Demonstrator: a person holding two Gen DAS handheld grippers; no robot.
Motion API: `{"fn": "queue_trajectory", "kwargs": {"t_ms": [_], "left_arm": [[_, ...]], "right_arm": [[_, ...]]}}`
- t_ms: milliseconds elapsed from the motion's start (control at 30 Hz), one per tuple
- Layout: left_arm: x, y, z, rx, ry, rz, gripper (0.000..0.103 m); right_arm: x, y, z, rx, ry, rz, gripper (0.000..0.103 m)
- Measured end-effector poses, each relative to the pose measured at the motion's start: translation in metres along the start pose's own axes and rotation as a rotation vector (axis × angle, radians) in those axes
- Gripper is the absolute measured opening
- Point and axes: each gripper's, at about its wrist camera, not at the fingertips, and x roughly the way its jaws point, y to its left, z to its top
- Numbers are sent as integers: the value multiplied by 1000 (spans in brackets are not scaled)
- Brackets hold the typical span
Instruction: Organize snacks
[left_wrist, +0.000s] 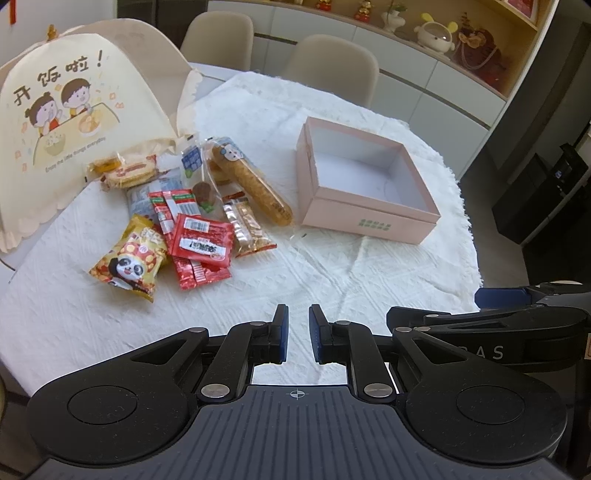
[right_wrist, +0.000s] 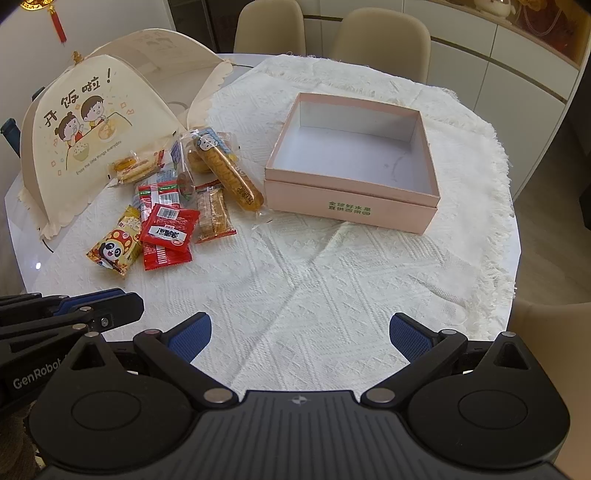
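Note:
A pile of wrapped snacks lies on the white cloth: a yellow panda bag (left_wrist: 129, 262) (right_wrist: 112, 251), red packets (left_wrist: 201, 242) (right_wrist: 168, 229), a long golden roll (left_wrist: 255, 184) (right_wrist: 231, 177), a clear-wrapped bar (left_wrist: 249, 229) (right_wrist: 214, 216) and biscuits (left_wrist: 127, 171) (right_wrist: 133, 166). An empty pink box (left_wrist: 369, 221) (right_wrist: 351, 214) stands open to their right. My left gripper (left_wrist: 298, 332) is near the front edge with its pads a narrow gap apart, holding nothing. My right gripper (right_wrist: 300, 332) is wide open and empty, beside it.
A folding food cover (left_wrist: 55, 122) (right_wrist: 81, 122) with cartoon children stands at the left behind the snacks. Beige chairs (left_wrist: 332, 66) (right_wrist: 384, 40) stand behind the round table. The white cloth (left_wrist: 351, 280) (right_wrist: 332, 277) lies in front of the box.

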Motion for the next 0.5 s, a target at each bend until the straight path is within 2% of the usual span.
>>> {"fn": "queue_trajectory", "kwargs": {"t_ms": [500], "left_arm": [[-2, -1, -1, 2, -2, -5, 16]], "right_arm": [[-1, -3, 0, 9, -5, -4, 103]]}}
